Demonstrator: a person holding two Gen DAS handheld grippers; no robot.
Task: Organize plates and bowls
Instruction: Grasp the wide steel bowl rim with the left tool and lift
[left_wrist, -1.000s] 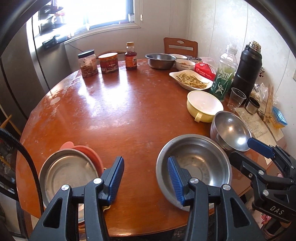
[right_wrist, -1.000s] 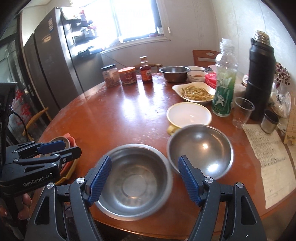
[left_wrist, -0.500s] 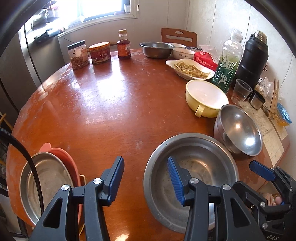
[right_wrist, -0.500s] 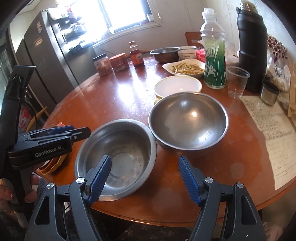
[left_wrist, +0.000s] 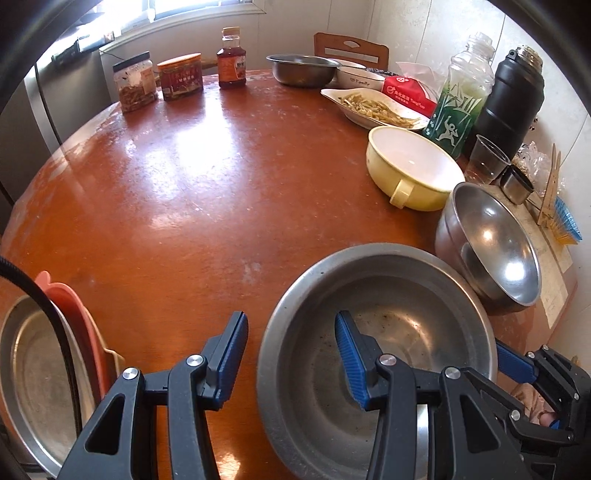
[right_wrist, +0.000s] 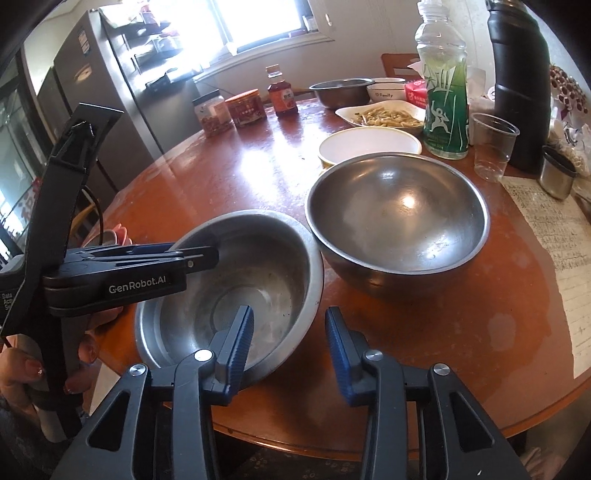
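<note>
Two hand-held grippers are straddling opposite sides of a flat-bottomed steel basin (left_wrist: 373, 354) at the near edge of a round wooden table (left_wrist: 192, 192). The left gripper (left_wrist: 290, 354) is standing wide, with its right finger inside the basin and its left finger outside, over bare tabletop, so the basin's left rim is lying in the gap. The right gripper (right_wrist: 290, 341) is also spread, somewhat narrower, with its left finger over the basin's interior and its right finger outside, so the right rim is lying between its pads. Neither is gripping anything; whether any pad is touching metal cannot be told.

A round-bottomed steel mixing bowl (right_wrist: 399, 218) is sitting just beside the basin on its right, the rims touching or nearly so. Behind it a yellow handled bowl (left_wrist: 413, 168) is resting, and farther back a white dish of food (left_wrist: 373, 107). At the left edge a steel plate (left_wrist: 33, 373) is lying on a pink plate (left_wrist: 74, 310).

The step in hand appears to be taking hold of the basin by its rim, with stacking or regrouping to follow. The next move would call for closing both grippers on the thin wall evenly, then lifting level; an uneven pinch could tip the basin or knock the neighbouring mixing bowl.
</note>
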